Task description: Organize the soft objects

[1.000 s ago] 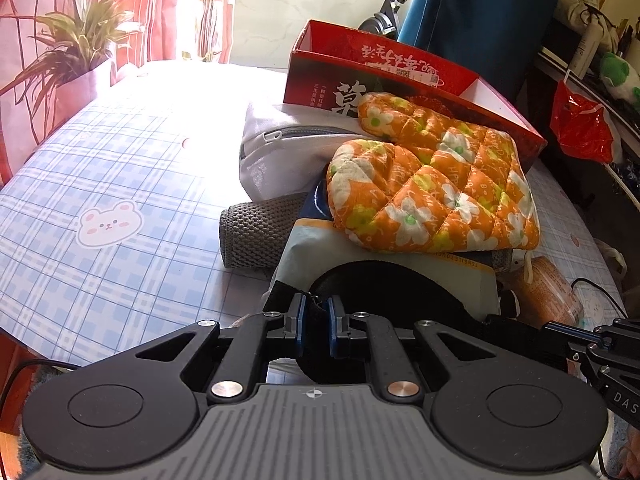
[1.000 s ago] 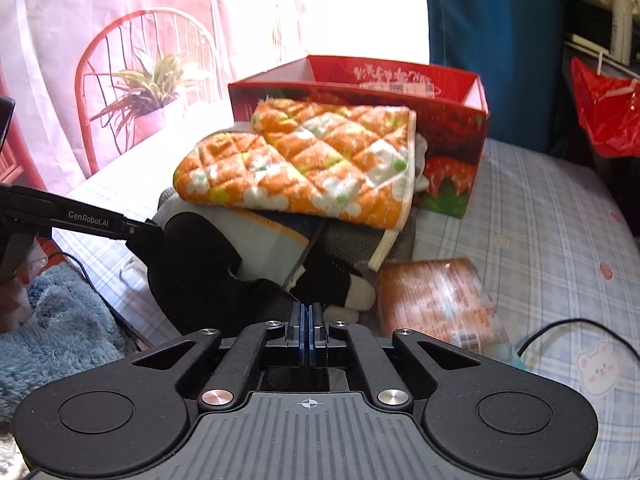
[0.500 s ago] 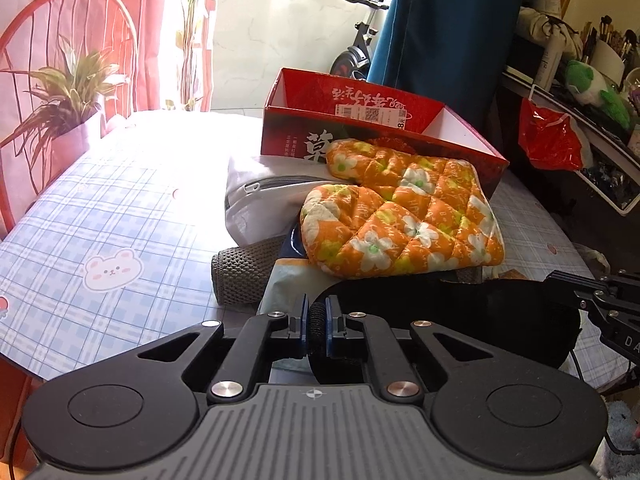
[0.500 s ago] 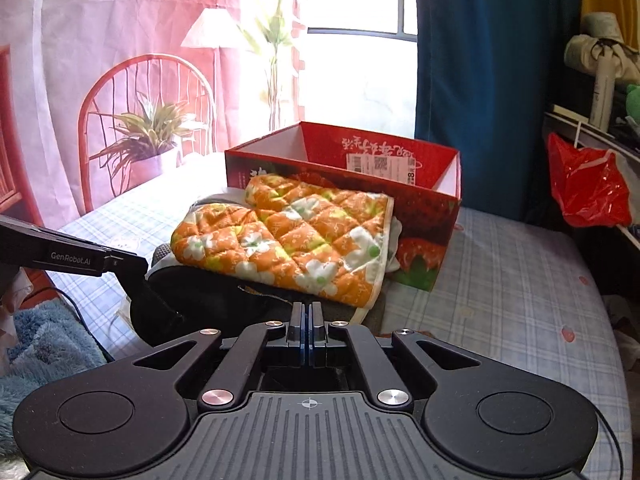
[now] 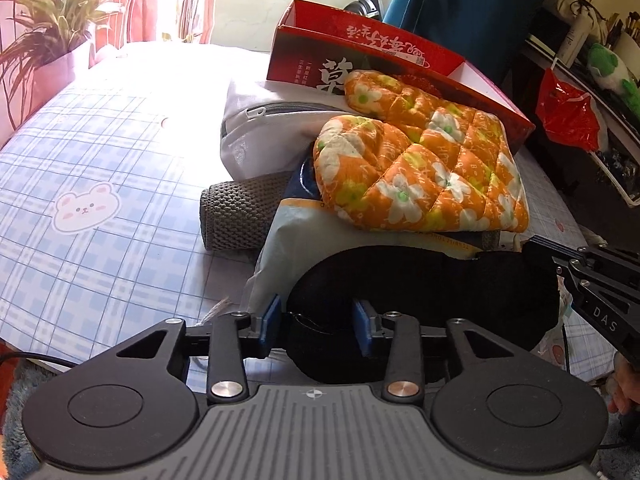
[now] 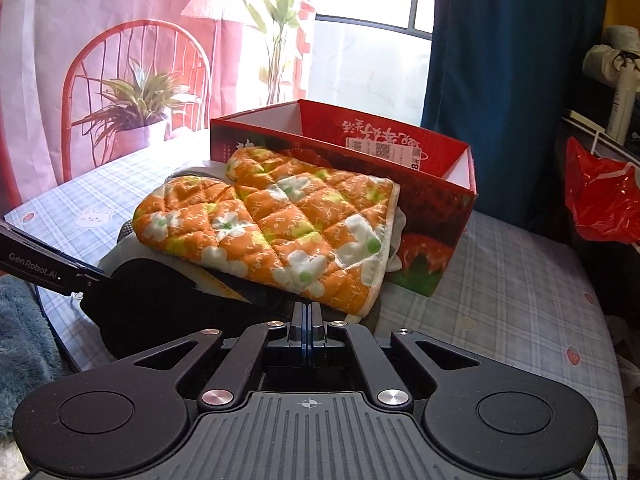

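Black cloth strung between your two grippers — L letting go, R clamped.

Your left gripper [image 5: 316, 320] has just been opening; the flat black fabric piece [image 5: 420, 300] sits between its blue pads, not pinched. Your right gripper [image 6: 307, 326] is closed on the cloth's other end. Orange floral quilted oven mitt [image 6: 272, 224] lies at 12 o'clock atop the pile, w/ the red cardboard box [image 6: 436, 196] behind.
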`<state>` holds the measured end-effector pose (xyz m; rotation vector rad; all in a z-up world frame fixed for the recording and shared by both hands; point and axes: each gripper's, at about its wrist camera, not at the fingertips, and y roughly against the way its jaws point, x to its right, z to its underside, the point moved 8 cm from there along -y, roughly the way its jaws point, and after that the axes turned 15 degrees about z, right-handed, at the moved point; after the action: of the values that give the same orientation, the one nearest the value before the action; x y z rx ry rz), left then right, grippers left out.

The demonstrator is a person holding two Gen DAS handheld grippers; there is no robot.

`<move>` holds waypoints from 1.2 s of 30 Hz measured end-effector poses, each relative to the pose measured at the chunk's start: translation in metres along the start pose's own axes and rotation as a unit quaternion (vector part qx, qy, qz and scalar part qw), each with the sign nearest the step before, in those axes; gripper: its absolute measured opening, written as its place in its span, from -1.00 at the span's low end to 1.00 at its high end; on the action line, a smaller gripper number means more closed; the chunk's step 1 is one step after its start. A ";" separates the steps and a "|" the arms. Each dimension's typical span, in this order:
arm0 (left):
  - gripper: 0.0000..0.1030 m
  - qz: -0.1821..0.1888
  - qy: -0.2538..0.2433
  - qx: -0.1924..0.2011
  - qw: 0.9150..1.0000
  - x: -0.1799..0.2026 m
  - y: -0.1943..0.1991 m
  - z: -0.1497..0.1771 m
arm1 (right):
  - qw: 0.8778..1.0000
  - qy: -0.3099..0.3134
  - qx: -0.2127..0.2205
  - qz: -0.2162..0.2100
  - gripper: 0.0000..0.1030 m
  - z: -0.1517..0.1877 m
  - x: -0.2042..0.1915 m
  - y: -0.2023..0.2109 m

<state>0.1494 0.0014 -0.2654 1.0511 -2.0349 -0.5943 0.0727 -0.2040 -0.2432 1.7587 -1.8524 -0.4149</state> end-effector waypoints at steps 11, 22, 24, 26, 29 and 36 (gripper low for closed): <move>-0.28 -0.015 0.009 -0.044 0.999 -0.010 -0.023 0.011 | 0.999 -0.033 -0.020 -0.025 -1.00 0.011 -0.001 -0.019; -0.37 -0.019 0.021 -0.042 0.999 -0.012 -0.022 0.010 | 0.994 -0.069 -0.065 -0.053 -0.53 0.024 0.019 0.016; -0.37 -0.019 0.023 -0.042 0.999 -0.012 -0.022 0.010 | 0.992 -0.065 -0.091 -0.054 -0.47 0.034 0.017 0.017; -0.37 -0.020 0.024 -0.042 0.999 -0.013 -0.021 0.010 | 0.991 -0.061 -0.106 -0.046 -0.34 0.041 0.017 0.017; -0.37 -0.020 0.025 -0.042 0.999 -0.013 -0.021 0.010 | 0.989 -0.067 -0.123 -0.044 -0.17 0.049 0.018 0.014; -0.37 -0.022 0.022 -0.042 0.999 -0.013 -0.021 0.010 | 0.983 -0.093 -0.143 -0.061 -0.03 0.057 0.017 0.004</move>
<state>0.1561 0.0009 -0.2913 1.0517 -1.9376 -0.6679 0.0367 -0.2285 -0.2842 1.6865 -1.7098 -0.8748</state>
